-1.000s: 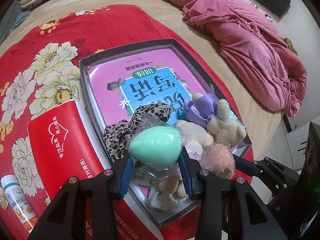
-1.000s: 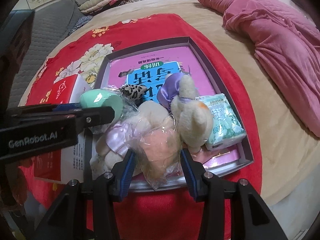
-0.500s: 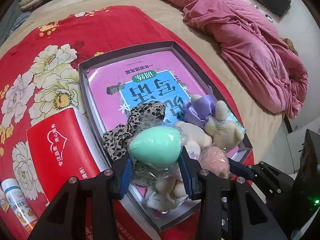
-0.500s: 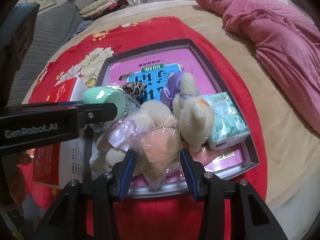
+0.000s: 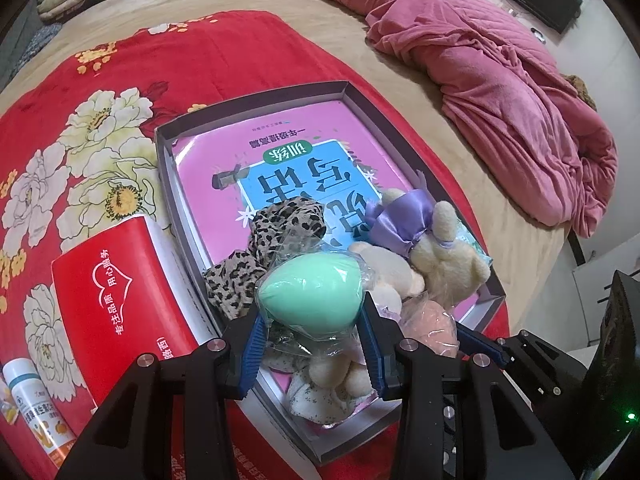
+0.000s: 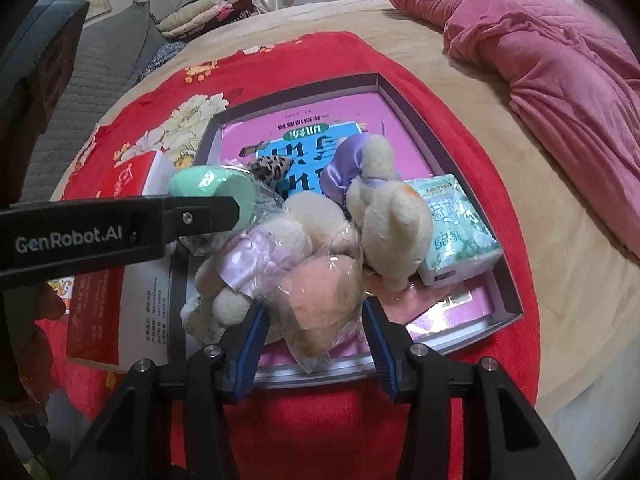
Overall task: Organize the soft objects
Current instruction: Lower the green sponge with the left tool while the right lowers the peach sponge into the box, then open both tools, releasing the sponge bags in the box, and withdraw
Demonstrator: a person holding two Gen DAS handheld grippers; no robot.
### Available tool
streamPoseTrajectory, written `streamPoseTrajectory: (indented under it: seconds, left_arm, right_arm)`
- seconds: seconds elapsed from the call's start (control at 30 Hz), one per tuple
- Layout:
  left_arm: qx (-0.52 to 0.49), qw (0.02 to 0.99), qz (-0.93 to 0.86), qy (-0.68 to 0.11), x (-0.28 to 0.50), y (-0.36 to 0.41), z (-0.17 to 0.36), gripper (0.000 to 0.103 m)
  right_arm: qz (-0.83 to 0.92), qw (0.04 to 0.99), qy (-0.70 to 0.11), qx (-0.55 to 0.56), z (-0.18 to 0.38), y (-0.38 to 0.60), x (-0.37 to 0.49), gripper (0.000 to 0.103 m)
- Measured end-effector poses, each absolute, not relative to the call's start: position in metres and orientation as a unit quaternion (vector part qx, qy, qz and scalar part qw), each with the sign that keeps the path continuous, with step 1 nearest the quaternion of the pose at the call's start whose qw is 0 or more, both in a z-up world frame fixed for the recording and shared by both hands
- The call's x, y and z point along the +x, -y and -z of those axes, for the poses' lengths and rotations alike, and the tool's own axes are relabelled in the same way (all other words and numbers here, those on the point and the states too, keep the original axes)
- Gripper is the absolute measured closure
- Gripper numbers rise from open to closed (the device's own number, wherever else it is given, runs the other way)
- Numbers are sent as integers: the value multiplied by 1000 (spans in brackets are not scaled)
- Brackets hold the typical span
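My left gripper (image 5: 310, 322) is shut on a green egg-shaped sponge (image 5: 310, 296) in clear wrap, held over the near end of a grey shallow box (image 5: 256, 98). My right gripper (image 6: 314, 320) is shut on a pink sponge (image 6: 320, 296) in clear wrap, over the same box's near edge (image 6: 516, 312). In the box lie a pink and blue book (image 5: 288, 160), a cream plush rabbit with a purple bow (image 5: 444, 256), a leopard-print cloth (image 5: 276, 224), another cream plush (image 6: 296, 224) and a green tissue pack (image 6: 456, 236).
A red and white carton (image 5: 108, 292) lies left of the box on the red flowered blanket (image 5: 120, 72). A small bottle (image 5: 36, 412) lies at the far left. A pink quilt (image 5: 500, 68) is bunched at the right on the tan bed.
Both grippers have pulled back a little and risen with their sponges still held. The box and its things look smaller and farther.
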State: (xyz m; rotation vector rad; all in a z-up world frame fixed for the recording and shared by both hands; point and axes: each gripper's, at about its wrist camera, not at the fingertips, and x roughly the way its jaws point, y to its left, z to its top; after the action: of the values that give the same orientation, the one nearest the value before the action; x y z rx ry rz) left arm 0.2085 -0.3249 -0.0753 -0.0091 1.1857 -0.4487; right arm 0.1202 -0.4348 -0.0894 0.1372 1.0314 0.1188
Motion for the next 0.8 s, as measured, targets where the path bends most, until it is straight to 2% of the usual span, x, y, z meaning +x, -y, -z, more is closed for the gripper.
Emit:
streamPoseTrajectory:
  seconds: [0.1, 0.8]
  left_arm:
    - [-4, 805, 210, -555, 209, 325, 75, 59]
    - [13, 808, 213, -549, 216, 336, 76, 58]
  right_arm:
    - [-58, 873, -479, 71, 83, 435, 118, 39]
    - [-12, 896, -433, 93, 36, 458, 77, 38]
